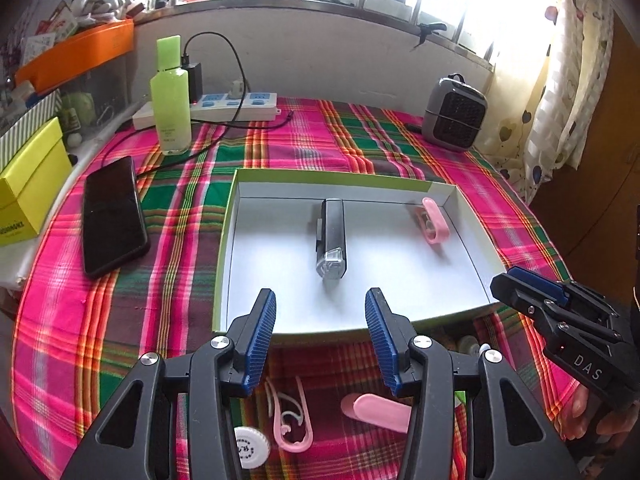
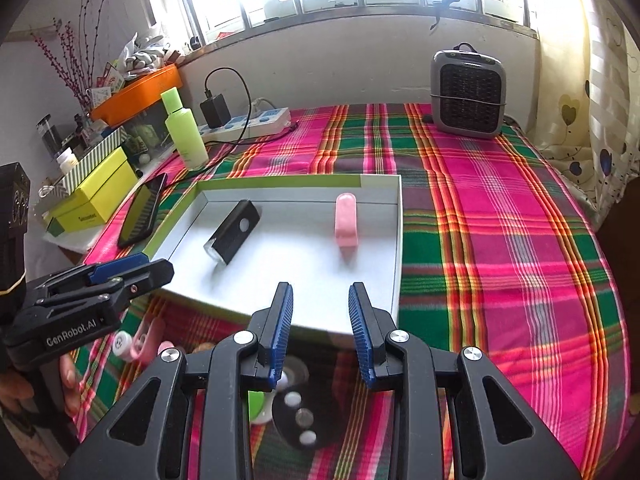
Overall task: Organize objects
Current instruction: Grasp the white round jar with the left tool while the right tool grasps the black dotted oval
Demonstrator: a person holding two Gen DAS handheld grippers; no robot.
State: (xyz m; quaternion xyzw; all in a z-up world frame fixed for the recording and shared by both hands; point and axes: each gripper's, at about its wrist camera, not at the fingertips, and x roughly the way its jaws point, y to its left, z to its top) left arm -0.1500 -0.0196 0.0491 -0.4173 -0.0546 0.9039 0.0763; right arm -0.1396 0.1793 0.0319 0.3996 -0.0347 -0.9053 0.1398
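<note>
Far left: yellow box (image 1: 28,184) at the desk edge, orange tray (image 1: 80,54) above it.

Left: black phone (image 1: 113,216) lying flat on the plaid cloth (image 1: 400,140); behind it a green bottle (image 1: 171,100) upright, just in front of a white power strip (image 1: 236,106) with a black charger (image 1: 195,78) plugged in.

Centre: shallow white box lid (image 1: 228,240), green-edged, resting on the cloth. Inside, a black flashlight (image 1: 330,240) lies near the middle; a pink clip (image 1: 434,222) lies toward the right rear corner. The two are well apart.

Centre foreground: left tongs (image 1: 320,326), blue pads parted, nothing between them, poised over the lid's near edge. On the cloth below them: a white round dial (image 1: 246,448), a pink ear hook (image 1: 290,420), a pink case (image 1: 380,410).

Right foreground: right tongs (image 2: 320,320), pads parted somewhat narrower, nothing between them, also over the lid's near edge. Beneath them, in the right wrist view, a black disc (image 2: 304,420) bearing small pale round pieces, and a green item (image 2: 256,404), partly hidden.

Right rear: grey heater (image 1: 454,114) upright near the wall.

Far right: patterned curtain (image 1: 560,100) beside the window.
</note>
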